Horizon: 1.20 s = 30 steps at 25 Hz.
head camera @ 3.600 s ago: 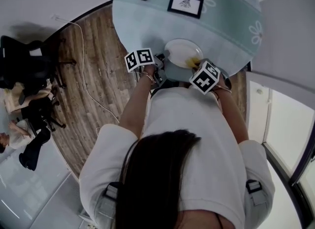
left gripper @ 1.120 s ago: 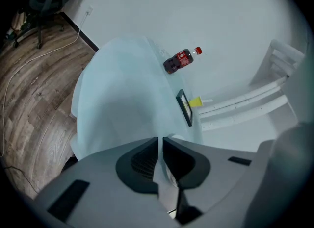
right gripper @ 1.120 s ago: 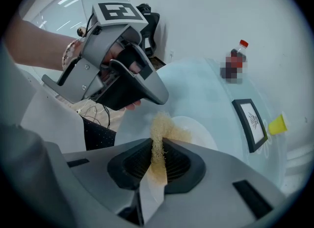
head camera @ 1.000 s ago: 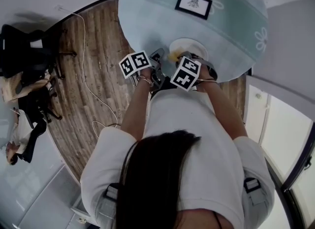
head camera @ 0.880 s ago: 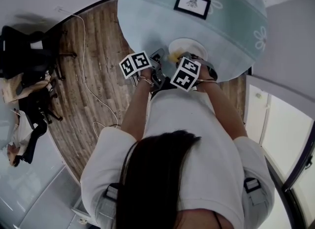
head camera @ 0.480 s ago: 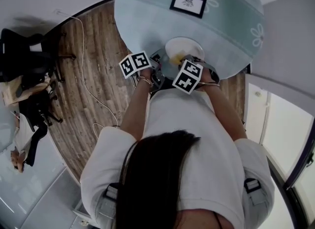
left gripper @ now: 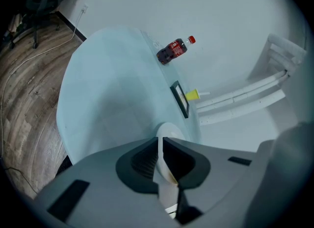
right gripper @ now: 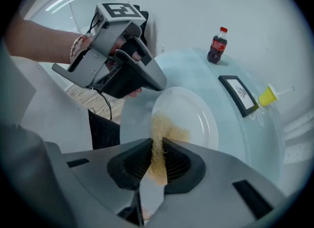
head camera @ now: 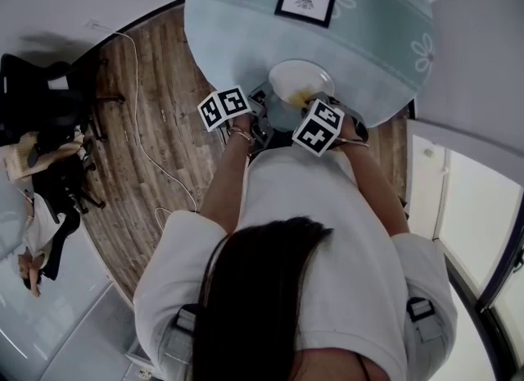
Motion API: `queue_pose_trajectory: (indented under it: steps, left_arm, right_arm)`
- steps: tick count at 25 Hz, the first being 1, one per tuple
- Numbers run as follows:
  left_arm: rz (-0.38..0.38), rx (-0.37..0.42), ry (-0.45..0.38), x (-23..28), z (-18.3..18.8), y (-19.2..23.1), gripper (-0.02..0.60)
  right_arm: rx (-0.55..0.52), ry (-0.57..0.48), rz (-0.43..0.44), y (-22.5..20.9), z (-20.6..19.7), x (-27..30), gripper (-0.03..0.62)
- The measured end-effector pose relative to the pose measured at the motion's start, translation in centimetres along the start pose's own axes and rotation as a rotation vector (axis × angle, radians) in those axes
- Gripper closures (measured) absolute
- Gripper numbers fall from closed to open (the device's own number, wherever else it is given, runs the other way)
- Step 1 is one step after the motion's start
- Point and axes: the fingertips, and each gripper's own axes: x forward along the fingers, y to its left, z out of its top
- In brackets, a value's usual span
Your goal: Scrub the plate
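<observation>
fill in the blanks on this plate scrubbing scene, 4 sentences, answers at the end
1. The left gripper is shut on the round white plate at its ____.
2. The right gripper, shut on a tan fibrous scrub pad, holds it against the ____.
3. The dark cola bottle has a ____ cap.
4. The small cup beyond the black picture frame is ____.

Missing words: rim; plate; red; yellow
</observation>
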Motion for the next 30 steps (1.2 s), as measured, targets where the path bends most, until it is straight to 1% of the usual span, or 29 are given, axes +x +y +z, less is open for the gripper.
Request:
queue_pose_trajectory:
  steps: [14, 20, 24, 30]
  left_arm:
    - [0.001, 0.023, 0.003, 0.3, 0.1, -0.4, 0.545]
    - [-0.001, 0.063, 0.033, 0.3, -0.6, -0.7, 0.546]
    - [0.006, 0.047, 0.024, 0.0, -0.7, -0.3, 0.546]
    - [0.009, 0.044, 0.017, -0.4, -0.8, 0.2, 0.546]
  right_arm:
    - [0.137, -0.01, -0.042, -1.9, -3.2, -1.1, 0.526]
    - [0.23, -0.043, -0.048, -3.0, -3.9, -1.4, 0.526]
    - [0.277, -0.054, -0.067, -4.2, -4.5, -1.5, 0.526]
    - [0.338, -0.082, -0.081, -5.6, -4.4, -1.7, 0.526]
